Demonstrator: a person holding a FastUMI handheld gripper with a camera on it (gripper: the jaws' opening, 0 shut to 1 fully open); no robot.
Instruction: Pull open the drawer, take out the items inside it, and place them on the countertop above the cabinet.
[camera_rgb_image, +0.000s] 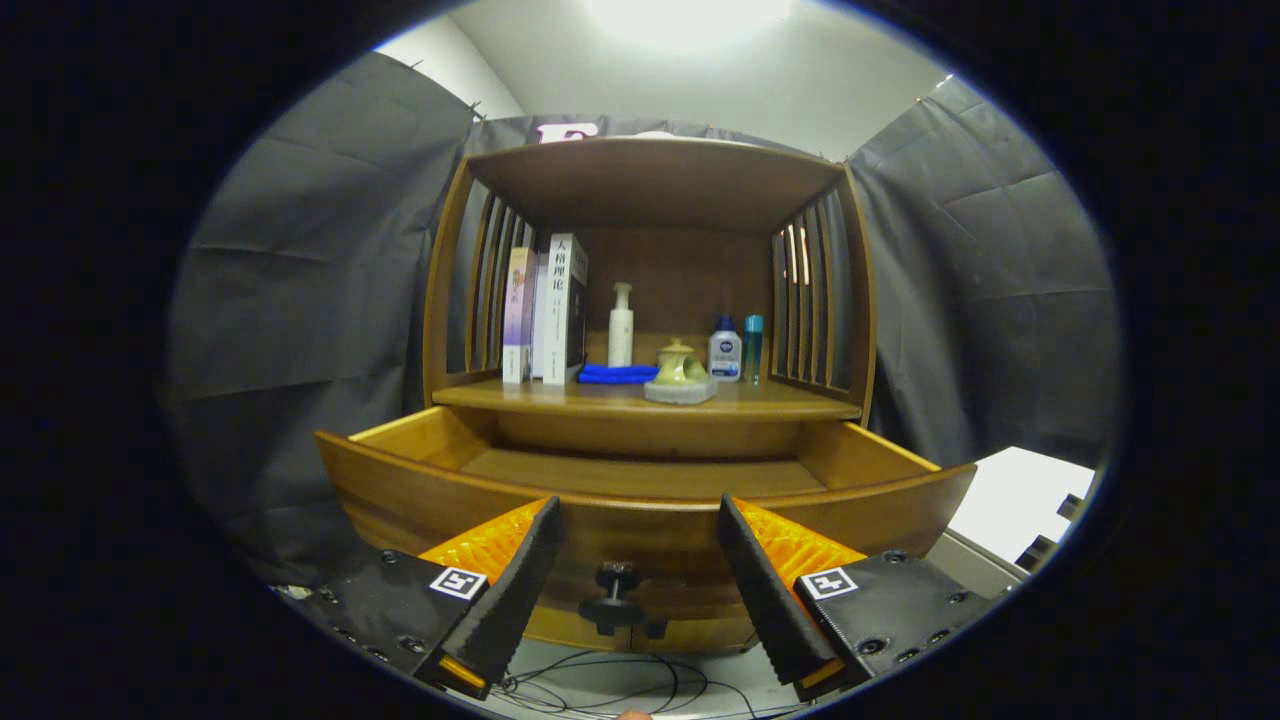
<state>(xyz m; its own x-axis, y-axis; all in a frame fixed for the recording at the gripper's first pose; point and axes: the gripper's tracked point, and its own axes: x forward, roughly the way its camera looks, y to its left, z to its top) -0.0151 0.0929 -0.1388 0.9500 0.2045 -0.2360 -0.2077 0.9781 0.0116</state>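
Observation:
The wooden drawer (420, 500) of the cabinet stands pulled out toward me, and the part of its floor that I see is bare. Its dark round knob (615, 592) sits on the drawer front, between my fingers and a little beyond them. My gripper (638, 515) is open, with nothing between its fingers (520, 585). On the countertop (780, 402) above the drawer stand a green jar on a grey block (680, 373), a folded blue cloth (617, 374), a white pump bottle (621, 325), a small white bottle with a blue cap (725, 350) and a slim teal bottle (753, 348).
Upright books (555, 308) lean against the slatted left side of the shelf. A wooden top (655, 170) roofs the countertop. Black cables (620, 685) lie on the floor below the drawer. A white surface (1020, 495) lies to the right of the cabinet.

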